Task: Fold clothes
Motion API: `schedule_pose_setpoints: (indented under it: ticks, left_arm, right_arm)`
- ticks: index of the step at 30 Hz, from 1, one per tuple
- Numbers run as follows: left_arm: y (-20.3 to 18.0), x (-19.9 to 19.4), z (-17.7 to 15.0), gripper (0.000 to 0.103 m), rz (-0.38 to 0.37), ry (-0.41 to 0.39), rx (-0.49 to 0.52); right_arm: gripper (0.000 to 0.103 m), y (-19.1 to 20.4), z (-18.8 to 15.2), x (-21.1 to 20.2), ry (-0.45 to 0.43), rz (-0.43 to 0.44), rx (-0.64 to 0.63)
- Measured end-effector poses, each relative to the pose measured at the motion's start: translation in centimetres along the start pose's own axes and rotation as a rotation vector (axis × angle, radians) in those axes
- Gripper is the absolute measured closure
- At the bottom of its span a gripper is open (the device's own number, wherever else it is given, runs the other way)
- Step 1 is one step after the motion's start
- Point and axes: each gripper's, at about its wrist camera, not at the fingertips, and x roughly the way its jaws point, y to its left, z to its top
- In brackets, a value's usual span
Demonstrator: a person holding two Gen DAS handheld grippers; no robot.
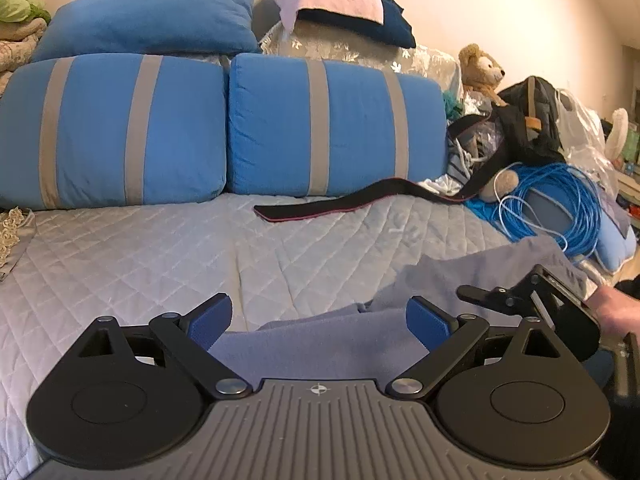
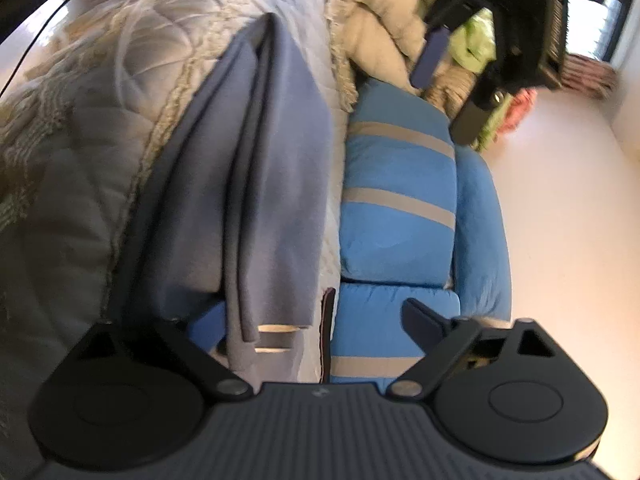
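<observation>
A blue-grey garment (image 1: 320,344) lies rumpled on the quilted bed cover (image 1: 140,260), reaching to the right edge of the bed. My left gripper (image 1: 320,322) is open just above its near fold, blue pads wide apart. In the right wrist view the garment (image 2: 272,160) runs away in long folds. Its hemmed corner lies between the wide-apart fingers of my right gripper (image 2: 316,324), close to the left pad, which it partly hides; the right pad stands clear of it. The right gripper (image 1: 500,300) shows at the garment's right side, held by a hand (image 1: 612,312). The left gripper (image 2: 452,88) appears at the top of the right wrist view.
Blue pillows with grey stripes (image 1: 120,128) line the back of the bed. A black strap (image 1: 340,202) lies across the cover in front of them. At the right are a coil of blue cable (image 1: 560,208), a teddy bear (image 1: 480,68), a black bag (image 1: 532,120) and plastic bags.
</observation>
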Motion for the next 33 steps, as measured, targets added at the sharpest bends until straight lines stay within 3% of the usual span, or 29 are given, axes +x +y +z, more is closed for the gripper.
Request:
schedule_pose_setpoints:
  ticks: [4, 8, 10, 11, 12, 13, 15, 19, 22, 29, 33]
  left_arm:
    - [-0.6, 0.0, -0.5, 0.008, -0.001, 0.010, 0.049]
    - [-1.7, 0.1, -0.9, 0.008, 0.029, 0.034, 0.142]
    - [-2.7, 0.2, -1.3, 0.008, 0.058, 0.049, 0.225]
    - [-3.2, 0.2, -1.6, 0.008, 0.080, 0.057, 0.271]
    - [-3.9, 0.3, -1.9, 0.008, 0.102, 0.066, 0.321]
    - [-4.5, 0.4, -2.3, 0.008, 0.120, 0.075, 0.378]
    - [-5.9, 0.5, -3.7, 0.008, 0.144, 0.092, 0.504]
    - [-8.2, 1.2, -7.0, 0.007, 0.210, 0.122, 0.724]
    - [-9.0, 2.6, -9.0, 0.007, 0.311, 0.145, 0.823]
    - [-7.9, 5.0, -10.0, 0.007, 0.479, 0.215, 0.774]
    - [-7.8, 5.0, -9.9, 0.007, 0.527, 0.254, 0.781]
  right_arm:
    - [0.028, -0.6, 0.3, 0.5, 0.018, -0.010, 0.003]
    - [0.036, -0.6, 0.7, 0.8, 0.018, 0.081, -0.026]
    - [0.045, -0.4, 0.8, 0.9, 0.017, 0.131, -0.055]
    - [0.061, -0.4, 0.8, 1.1, 0.024, 0.153, -0.057]
    - [0.083, -0.5, 0.9, 1.2, 0.031, 0.172, -0.058]
    - [0.083, -0.6, 0.9, 1.2, 0.035, 0.183, -0.056]
    - [0.095, -1.2, 0.8, 1.1, 0.041, 0.202, -0.054]
    - [0.096, -2.7, 0.5, 0.7, 0.050, 0.195, -0.039]
    - [0.097, -3.6, 0.4, 0.4, 0.059, 0.155, -0.031]
    - [0.097, -4.6, -0.8, 0.4, 0.092, 0.078, -0.016]
    - [0.099, -4.8, -2.1, 0.6, 0.117, 0.069, -0.016]
